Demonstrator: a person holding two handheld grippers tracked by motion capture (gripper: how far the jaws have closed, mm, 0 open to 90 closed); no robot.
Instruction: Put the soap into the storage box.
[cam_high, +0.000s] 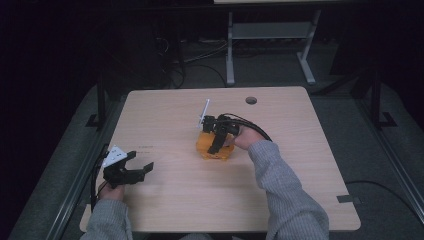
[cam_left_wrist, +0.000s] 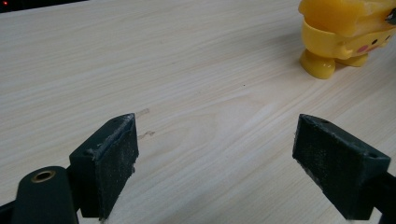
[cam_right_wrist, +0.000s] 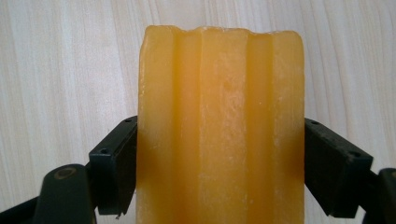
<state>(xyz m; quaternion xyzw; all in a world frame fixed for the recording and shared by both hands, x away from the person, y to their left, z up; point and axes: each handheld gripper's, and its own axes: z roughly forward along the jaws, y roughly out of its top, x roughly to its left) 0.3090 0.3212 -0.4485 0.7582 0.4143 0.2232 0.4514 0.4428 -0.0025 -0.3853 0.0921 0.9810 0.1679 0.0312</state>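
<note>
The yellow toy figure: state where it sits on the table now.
In the high view, the yellow toy figure stands near the table's middle, clamped between the right gripper's jaws, well right of the left gripper.

I can read no text, label, brand, number or sign anywhere here. The yellow toy (cam_left_wrist: 348, 35) carries a pink cheek spot but no lettering, its ribbed face in my right tool's view is plain, the wooden table (cam_high: 165, 200) is unmarked, and the pads of my tools bear no markings I can make out.
</note>
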